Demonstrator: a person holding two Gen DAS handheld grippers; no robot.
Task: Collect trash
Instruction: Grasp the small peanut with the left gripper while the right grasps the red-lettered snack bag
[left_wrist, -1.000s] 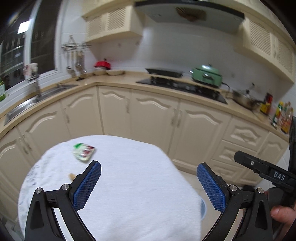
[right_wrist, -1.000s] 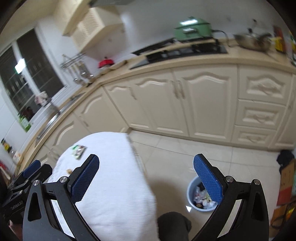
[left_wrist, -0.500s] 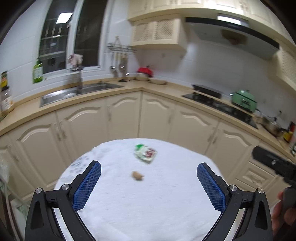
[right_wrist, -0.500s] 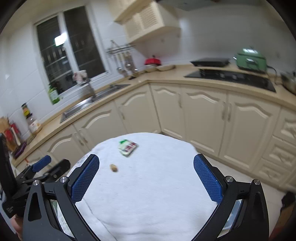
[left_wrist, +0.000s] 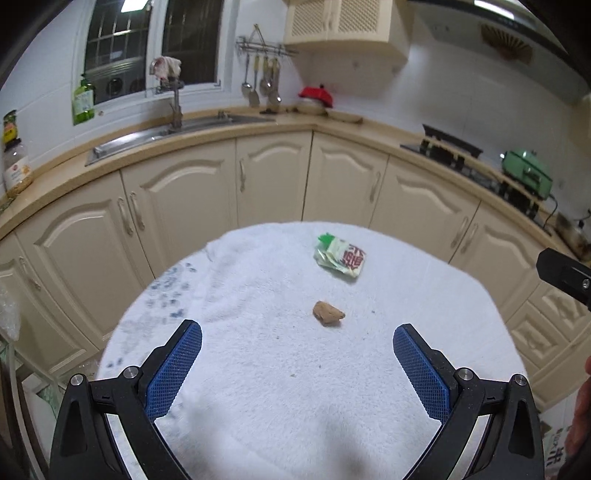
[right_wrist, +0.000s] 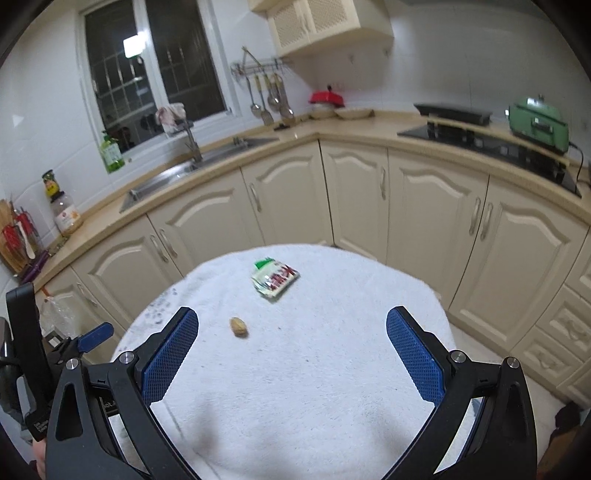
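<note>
Both wrist views have swung since one second ago: the right gripper's camera then faced the floor and a bin, and now faces the round table, as does the left. The table's white cloth (left_wrist: 295, 406) now fills the lower half of each view.

Left gripper (left_wrist: 297, 363): jaws wide apart, nothing between the blue pads (left_wrist: 173, 365). It hovers above the near part of the cloth.

Right gripper (right_wrist: 291, 354): jaws wide apart, empty, also above the near part of the cloth. Its black body shows at the right edge of the left wrist view.

Trash items on the cloth:
- Crumpled green, white and red wrapper (left_wrist: 340, 256), toward the far edge of the table.
- Small brown nut-like scrap (left_wrist: 328, 314), nearer the grippers, well apart from the wrapper and touching neither gripper.

Behind the table stand cream cabinets (left_wrist: 273, 177), a sink (left_wrist: 173, 131) and a green pot (right_wrist: 537, 123).
</note>
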